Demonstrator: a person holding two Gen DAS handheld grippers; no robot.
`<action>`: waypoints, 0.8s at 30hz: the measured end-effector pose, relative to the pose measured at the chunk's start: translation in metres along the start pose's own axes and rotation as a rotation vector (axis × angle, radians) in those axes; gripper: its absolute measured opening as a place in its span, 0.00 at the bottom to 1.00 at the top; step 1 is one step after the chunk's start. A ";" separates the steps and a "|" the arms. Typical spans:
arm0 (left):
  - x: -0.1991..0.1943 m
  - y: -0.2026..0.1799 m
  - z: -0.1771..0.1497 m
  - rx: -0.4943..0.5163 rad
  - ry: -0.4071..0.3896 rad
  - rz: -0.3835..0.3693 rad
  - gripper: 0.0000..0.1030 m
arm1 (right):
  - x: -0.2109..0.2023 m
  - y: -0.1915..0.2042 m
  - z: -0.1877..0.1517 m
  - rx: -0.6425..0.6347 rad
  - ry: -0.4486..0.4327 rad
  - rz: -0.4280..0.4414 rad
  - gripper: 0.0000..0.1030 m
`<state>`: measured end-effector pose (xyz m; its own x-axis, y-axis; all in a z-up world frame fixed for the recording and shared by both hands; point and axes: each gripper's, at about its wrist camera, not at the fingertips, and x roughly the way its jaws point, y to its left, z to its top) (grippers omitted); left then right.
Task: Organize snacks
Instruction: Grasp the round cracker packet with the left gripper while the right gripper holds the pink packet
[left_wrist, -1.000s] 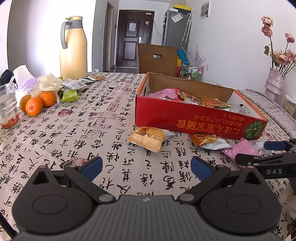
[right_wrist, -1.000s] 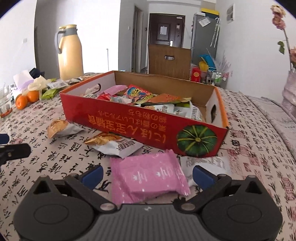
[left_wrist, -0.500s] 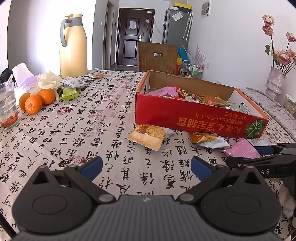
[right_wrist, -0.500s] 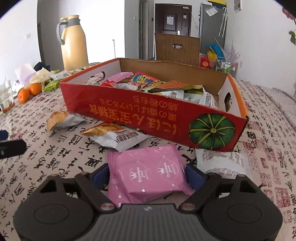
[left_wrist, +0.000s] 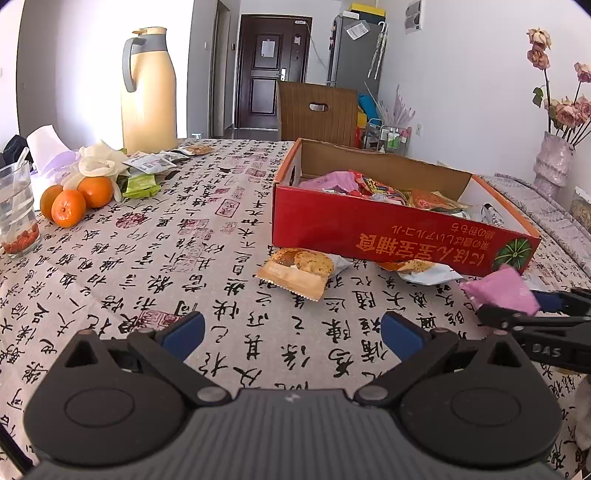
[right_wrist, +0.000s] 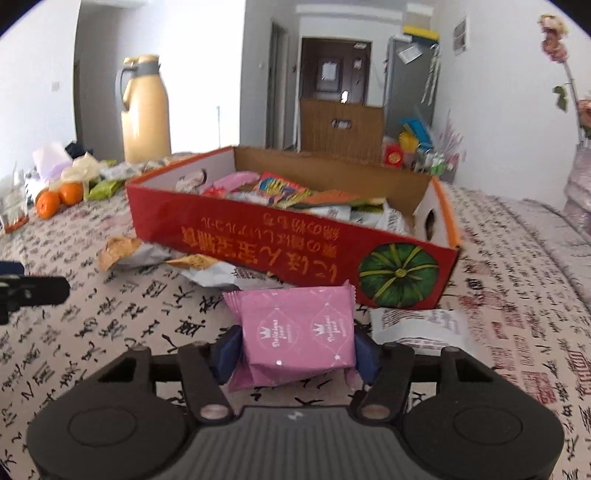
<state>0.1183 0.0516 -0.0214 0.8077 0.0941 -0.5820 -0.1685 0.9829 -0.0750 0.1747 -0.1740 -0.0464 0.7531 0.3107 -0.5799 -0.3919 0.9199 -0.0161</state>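
Observation:
My right gripper (right_wrist: 293, 350) is shut on a pink snack packet (right_wrist: 299, 328) and holds it just above the tablecloth, in front of the red cardboard box (right_wrist: 280, 247) that holds several snack packets. The packet also shows in the left wrist view (left_wrist: 502, 290), with the box (left_wrist: 388, 232) behind it. My left gripper (left_wrist: 291, 330) is open and empty above the cloth. A cookie packet (left_wrist: 299, 271) and an orange-and-white packet (left_wrist: 421, 269) lie in front of the box. A white packet (right_wrist: 421, 326) lies to the right of the pink one.
A cream thermos jug (left_wrist: 149, 88), oranges (left_wrist: 75, 199), a glass (left_wrist: 16, 210), tissues and small packets (left_wrist: 142, 184) stand at the table's left and back. A vase of flowers (left_wrist: 552, 166) is at the right. A brown chair (left_wrist: 317, 112) stands behind the table.
My right gripper closed on the pink packet and lifted it off the cloth toward the box. My left gripper stayed open and nearly still.

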 end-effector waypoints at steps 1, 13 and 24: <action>0.000 0.000 0.000 0.002 0.000 0.000 1.00 | -0.004 -0.002 -0.001 0.016 -0.012 -0.007 0.59; 0.012 -0.007 0.019 0.074 0.004 0.015 1.00 | -0.026 -0.037 -0.012 0.185 -0.090 -0.151 0.60; 0.046 -0.014 0.043 0.163 0.039 0.025 1.00 | -0.022 -0.049 -0.019 0.233 -0.088 -0.199 0.60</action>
<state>0.1821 0.0492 -0.0118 0.7814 0.1158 -0.6132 -0.0916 0.9933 0.0708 0.1669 -0.2309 -0.0485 0.8498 0.1296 -0.5109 -0.1086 0.9916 0.0710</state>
